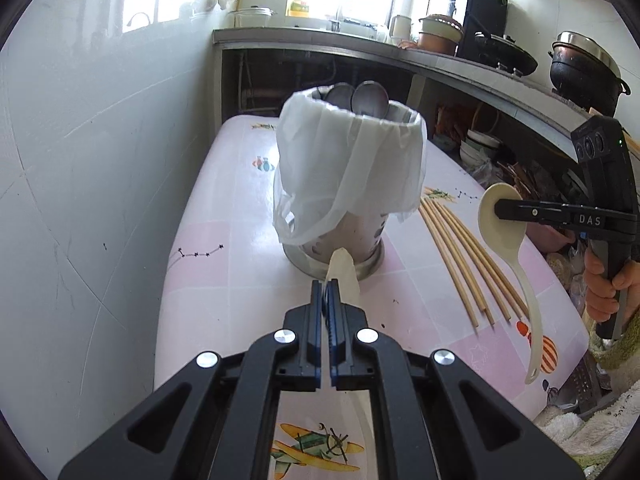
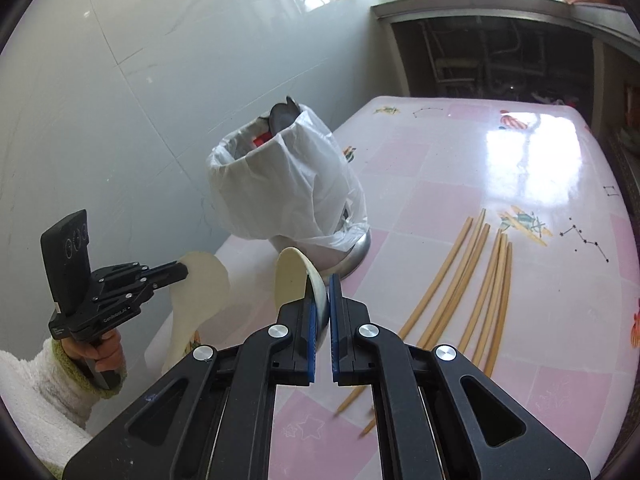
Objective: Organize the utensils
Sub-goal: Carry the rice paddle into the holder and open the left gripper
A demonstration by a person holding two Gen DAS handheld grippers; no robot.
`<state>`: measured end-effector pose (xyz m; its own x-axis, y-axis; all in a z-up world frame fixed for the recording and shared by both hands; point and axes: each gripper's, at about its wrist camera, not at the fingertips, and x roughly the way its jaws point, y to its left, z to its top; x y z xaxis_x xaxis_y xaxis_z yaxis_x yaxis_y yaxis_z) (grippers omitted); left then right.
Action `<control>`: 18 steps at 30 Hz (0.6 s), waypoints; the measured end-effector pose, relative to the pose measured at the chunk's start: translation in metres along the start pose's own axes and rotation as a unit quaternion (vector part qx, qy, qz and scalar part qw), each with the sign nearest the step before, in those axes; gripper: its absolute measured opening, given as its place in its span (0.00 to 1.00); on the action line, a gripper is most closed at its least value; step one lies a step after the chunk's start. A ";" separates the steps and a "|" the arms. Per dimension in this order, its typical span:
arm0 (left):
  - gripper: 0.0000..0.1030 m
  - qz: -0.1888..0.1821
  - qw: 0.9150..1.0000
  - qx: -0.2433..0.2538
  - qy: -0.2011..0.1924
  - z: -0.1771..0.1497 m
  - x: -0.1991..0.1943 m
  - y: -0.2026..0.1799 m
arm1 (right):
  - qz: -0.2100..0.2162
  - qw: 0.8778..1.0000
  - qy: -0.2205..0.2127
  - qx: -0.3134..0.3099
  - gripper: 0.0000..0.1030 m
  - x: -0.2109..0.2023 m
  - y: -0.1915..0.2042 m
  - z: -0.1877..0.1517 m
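Spoons: we pinch one cream spoon in our right claw, another, apparently, in our left claw, above the worktop.

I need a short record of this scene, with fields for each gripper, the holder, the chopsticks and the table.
left gripper: shut on a cream spoon
right gripper: shut on a second cream spoon
holder: metal, upright, draped with a white bag, metal spoons inside
chopsticks: loose on the table, right of holder
table: pink patterned cover
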<state>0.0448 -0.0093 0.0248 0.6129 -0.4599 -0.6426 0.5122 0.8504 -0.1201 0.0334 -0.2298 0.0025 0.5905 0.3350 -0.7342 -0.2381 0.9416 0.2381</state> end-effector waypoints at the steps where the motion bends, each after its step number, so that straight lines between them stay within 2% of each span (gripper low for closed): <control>1: 0.02 0.001 1.000 -0.002 -0.010 0.002 -0.007 0.000 | 0.003 1.000 -0.006 0.009 0.04 -0.002 -0.005 0.004; 6: 0.02 0.015 0.998 -0.010 -0.062 0.020 -0.039 -0.001 | 0.004 0.999 -0.026 0.031 0.04 -0.012 -0.008 0.005; 10: 0.02 0.022 0.993 -0.012 -0.113 0.042 -0.064 0.001 | 0.005 0.999 -0.034 0.032 0.04 -0.014 -0.008 0.002; 18: 0.02 0.023 0.974 -0.014 -0.226 0.105 -0.097 -0.008 | 0.019 0.998 -0.035 0.045 0.04 -0.022 -0.007 -0.001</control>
<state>0.0444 0.0022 0.1678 0.8407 -0.4807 -0.2493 0.4647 0.8768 -0.1235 0.0215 -0.2436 0.0161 0.6355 0.3687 -0.6784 -0.1929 0.9265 0.3230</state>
